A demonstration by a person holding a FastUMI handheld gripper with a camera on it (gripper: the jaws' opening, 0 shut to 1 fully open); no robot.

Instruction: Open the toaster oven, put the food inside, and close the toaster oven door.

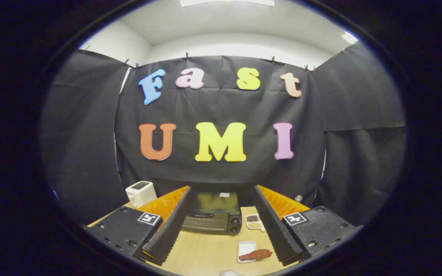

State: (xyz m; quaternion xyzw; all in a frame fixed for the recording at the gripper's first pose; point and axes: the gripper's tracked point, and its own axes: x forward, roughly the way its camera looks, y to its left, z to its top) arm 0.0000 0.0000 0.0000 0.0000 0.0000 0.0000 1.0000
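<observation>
The gripper (pixel 221 226) hangs spread and empty, the toaster oven (pixel 211 216) beyond it shut; opening looks first, by reaching for its door handle (pixel 202 215).

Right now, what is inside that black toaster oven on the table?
I cannot tell. The toaster oven has its door shut, and the dark glass hides the inside. The food lies on a white tray before it, between the open gripper fingers.

No readable word, brand or number stands on the toaster oven (pixel 211 217), the white toaster (pixel 141 193) at its ten o'clock, or the food trays. The tool (pixel 221 241), fingers spread apart, bears two square black-and-white coded markers (pixel 149 218), no lettering.
</observation>
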